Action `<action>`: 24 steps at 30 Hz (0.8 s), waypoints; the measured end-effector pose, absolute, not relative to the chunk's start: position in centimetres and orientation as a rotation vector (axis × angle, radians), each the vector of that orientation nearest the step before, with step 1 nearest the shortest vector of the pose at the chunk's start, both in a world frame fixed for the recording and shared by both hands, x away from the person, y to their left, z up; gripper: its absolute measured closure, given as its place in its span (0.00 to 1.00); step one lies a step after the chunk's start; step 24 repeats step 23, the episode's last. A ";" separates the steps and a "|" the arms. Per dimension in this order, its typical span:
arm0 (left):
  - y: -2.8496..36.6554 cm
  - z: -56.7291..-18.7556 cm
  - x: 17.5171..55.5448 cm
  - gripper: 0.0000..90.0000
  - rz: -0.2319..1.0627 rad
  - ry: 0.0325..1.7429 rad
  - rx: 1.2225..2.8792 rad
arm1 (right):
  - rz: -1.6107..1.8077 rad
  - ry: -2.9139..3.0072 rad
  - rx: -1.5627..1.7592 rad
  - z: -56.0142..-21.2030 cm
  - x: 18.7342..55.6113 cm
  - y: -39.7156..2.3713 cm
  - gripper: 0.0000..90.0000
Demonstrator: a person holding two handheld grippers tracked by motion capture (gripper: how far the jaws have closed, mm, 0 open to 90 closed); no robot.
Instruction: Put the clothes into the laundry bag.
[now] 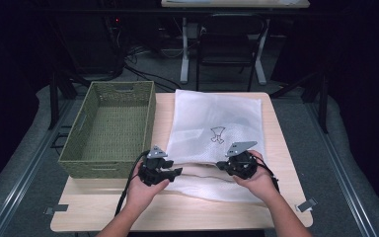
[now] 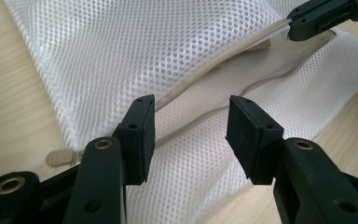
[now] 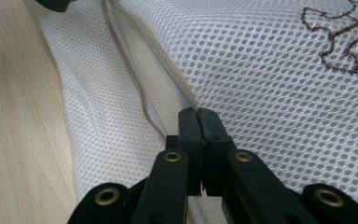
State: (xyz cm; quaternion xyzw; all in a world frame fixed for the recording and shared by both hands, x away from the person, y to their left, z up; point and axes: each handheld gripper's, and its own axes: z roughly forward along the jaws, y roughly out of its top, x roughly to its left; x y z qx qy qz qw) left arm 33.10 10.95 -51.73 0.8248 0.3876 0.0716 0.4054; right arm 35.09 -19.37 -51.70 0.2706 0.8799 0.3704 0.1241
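Left tool (image 1: 176, 172) sits at the near left of the mesh bag (image 1: 217, 129), held in the left hand (image 1: 143, 190); its jaws stand apart with nothing pressed between them. In the left gripper view the two black pads (image 2: 142, 135) straddle the bag's near edge, with the open mouth and beige zip (image 2: 205, 74) lying just beyond them and a small beige zip pull (image 2: 58, 157) on the wood at the bag's corner. Right tool (image 1: 222, 166), in the right hand (image 1: 259, 180), is at the near right of the bag with jaws closed tight; in the right gripper view its pads (image 3: 199, 123) meet on the upper lip of the mouth right at the zip (image 3: 179, 86), pinching mesh and zip tape. That same tool shows in the left gripper view as a black tip (image 2: 310, 21) clamped on the zip edge. The bag lies flat on the desk (image 1: 281, 148), white mesh, mouth toward the person and partly gaping between the two tools, the lower layer spread toward the near edge. A brown stitched emblem (image 1: 217, 135) marks the bag's middle. Left of the bag, touching or just beside it, stands a green woven basket (image 1: 81, 143). Beyond the desk: a chair (image 1: 227, 42) and cables on the floor, dim.
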 end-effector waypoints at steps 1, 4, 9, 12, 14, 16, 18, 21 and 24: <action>11.1 -51.8 33.0 0.58 0.186 0.972 2.079 | 1.081 2.565 0.797 -51.8 35.1 -19.4 0.99; 11.7 -52.0 32.6 0.58 0.175 0.971 2.084 | 1.072 2.571 0.797 -52.0 35.2 -19.4 0.97; 12.7 -52.2 32.2 0.57 0.178 0.969 2.105 | 1.114 2.547 0.826 -51.8 35.2 -19.7 0.82; 13.5 -52.2 32.0 0.56 0.187 0.979 2.106 | 1.154 2.516 0.843 -51.4 35.2 -20.0 0.71; 14.1 -52.3 31.8 0.56 0.188 0.996 2.096 | 1.172 2.480 0.850 -51.3 35.2 -20.0 0.63; 14.8 -52.4 31.7 0.56 0.198 1.002 2.089 | 1.185 2.449 0.858 -51.2 35.2 -20.0 0.55; 15.3 -52.5 31.5 0.55 0.200 1.014 2.086 | 1.203 2.428 0.862 -51.1 35.1 -20.1 0.51; 16.4 -52.7 31.3 0.54 0.208 1.016 2.081 | 1.212 2.411 0.860 -51.0 35.1 -20.1 0.47; 17.0 -53.0 31.1 0.53 0.215 1.035 2.071 | 1.216 2.396 0.858 -50.9 35.1 -20.1 0.47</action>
